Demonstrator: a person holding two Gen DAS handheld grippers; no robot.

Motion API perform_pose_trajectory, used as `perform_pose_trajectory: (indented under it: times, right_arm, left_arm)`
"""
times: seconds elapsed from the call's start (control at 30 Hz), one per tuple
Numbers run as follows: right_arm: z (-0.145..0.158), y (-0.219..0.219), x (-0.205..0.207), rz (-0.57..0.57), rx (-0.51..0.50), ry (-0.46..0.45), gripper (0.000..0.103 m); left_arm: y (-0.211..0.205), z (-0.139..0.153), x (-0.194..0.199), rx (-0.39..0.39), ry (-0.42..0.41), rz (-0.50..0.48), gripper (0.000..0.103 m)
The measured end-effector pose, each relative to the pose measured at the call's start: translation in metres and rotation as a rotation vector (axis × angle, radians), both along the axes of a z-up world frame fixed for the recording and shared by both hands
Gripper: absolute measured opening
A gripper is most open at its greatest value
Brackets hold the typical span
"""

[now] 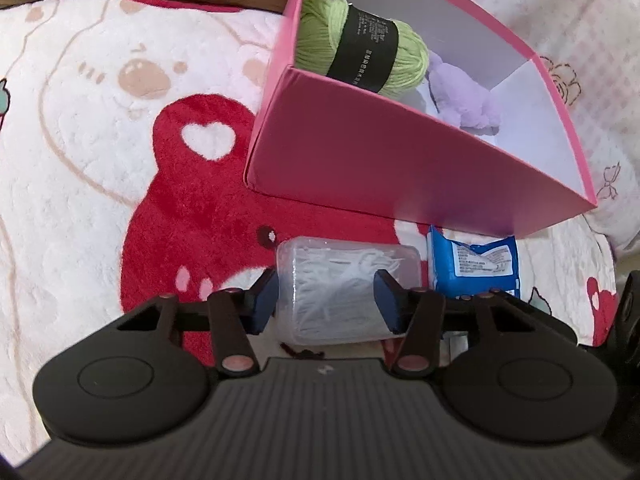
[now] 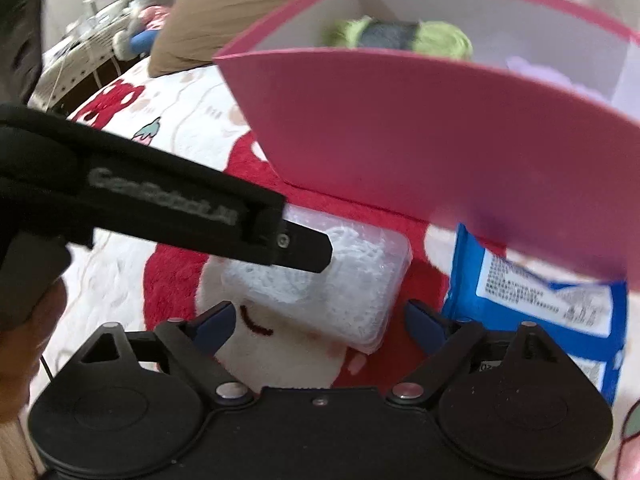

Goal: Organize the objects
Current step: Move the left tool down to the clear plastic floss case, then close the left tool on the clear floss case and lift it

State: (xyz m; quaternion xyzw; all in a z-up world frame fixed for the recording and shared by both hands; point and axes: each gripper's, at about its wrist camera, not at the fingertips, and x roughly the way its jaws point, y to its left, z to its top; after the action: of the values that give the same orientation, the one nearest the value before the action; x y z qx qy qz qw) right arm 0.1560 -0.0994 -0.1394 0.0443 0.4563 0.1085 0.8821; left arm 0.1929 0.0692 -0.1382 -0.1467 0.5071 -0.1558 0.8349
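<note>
A clear plastic box of white picks [image 1: 340, 280] lies on the blanket in front of the pink box [image 1: 400, 168]. My left gripper [image 1: 326, 302] is shut on it, one blue pad against each side. In the right wrist view the same clear box [image 2: 360, 292] lies just ahead of my right gripper [image 2: 320, 324], which stands open above the blanket with the box's near corner between its fingers. One left finger [image 2: 308, 250] reaches over the clear box from the left. A blue snack packet [image 1: 476, 264] lies to the right of the clear box, against the pink box's wall.
The pink box [image 2: 400, 128] holds a green yarn ball [image 1: 360, 40] and a purple fluffy thing [image 1: 464, 96]. A red and white plush blanket [image 1: 100, 120] covers the bed. A brown pillow [image 2: 240, 8] lies behind, and a person's hand [image 2: 32, 320] holds the left gripper's handle.
</note>
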Motion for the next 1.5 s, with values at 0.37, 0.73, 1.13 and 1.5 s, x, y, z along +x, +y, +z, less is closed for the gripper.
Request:
perform_pose_trajectory:
  times: [0.37,0.73,1.13,1.5]
  right_arm:
    - [-0.001,0.005,0.003,-0.009,-0.045,-0.006,0.09]
    - [-0.001,0.004,-0.002,0.001,-0.057,-0.018,0.093]
    - [0.005,0.0,-0.009,-0.008,-0.007,-0.026,0.094]
    - [0.023,0.008,-0.015,0.018,-0.073,-0.088,0.094]
  left_arm:
    - [0.005,-0.004,0.002,-0.053,0.046,0.008,0.05]
    - [-0.002,-0.005,-0.005,-0.022,0.052,-0.032,0.054]
    - [0.0,0.004,-0.013,-0.022,0.043,-0.033,0.05]
    - [0.001,0.021,-0.023,-0.033,-0.007,-0.058,0.048]
